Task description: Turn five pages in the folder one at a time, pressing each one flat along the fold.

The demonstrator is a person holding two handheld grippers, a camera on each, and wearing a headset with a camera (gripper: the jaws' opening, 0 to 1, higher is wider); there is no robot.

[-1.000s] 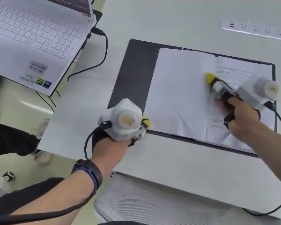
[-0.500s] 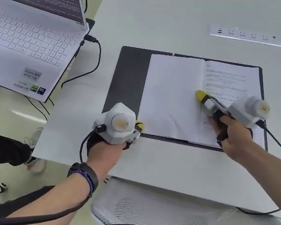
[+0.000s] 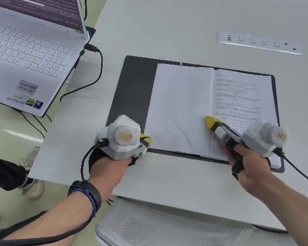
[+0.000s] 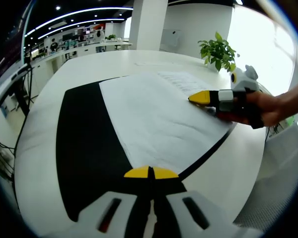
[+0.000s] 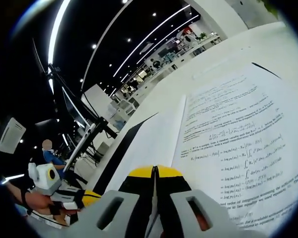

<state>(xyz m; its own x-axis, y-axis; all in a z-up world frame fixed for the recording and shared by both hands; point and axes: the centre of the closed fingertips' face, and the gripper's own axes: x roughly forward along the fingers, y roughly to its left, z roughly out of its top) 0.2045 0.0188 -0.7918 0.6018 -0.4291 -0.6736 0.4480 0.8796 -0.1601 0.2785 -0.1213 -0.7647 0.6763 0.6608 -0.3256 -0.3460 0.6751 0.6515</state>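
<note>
The folder lies open on the white table, its black inside cover [image 3: 129, 87] on the left. A blank white page [image 3: 179, 105] lies turned over beside a printed page [image 3: 244, 97]. My right gripper [image 3: 211, 122] is shut, and its yellow tips [image 5: 155, 171] rest on the fold between the two pages, in the lower half. The left gripper [image 3: 145, 139] is shut too, with its tips [image 4: 151, 172] on the black cover [image 4: 84, 148] at the folder's near edge. The right gripper [image 4: 203, 97] lies across the blank page [image 4: 159, 119]. Neither holds anything.
An open laptop [image 3: 31, 46] stands at the far left, and its black cable [image 3: 95, 66] runs toward the folder's left side. A white power strip [image 3: 259, 42] lies at the back right. The table's near edge [image 3: 169, 197] is just behind both hands, above a mesh chair [image 3: 143, 228].
The right gripper has slid down the fold toward the folder's near edge. My left gripper has stayed at the near left edge. The head camera has shifted.
</note>
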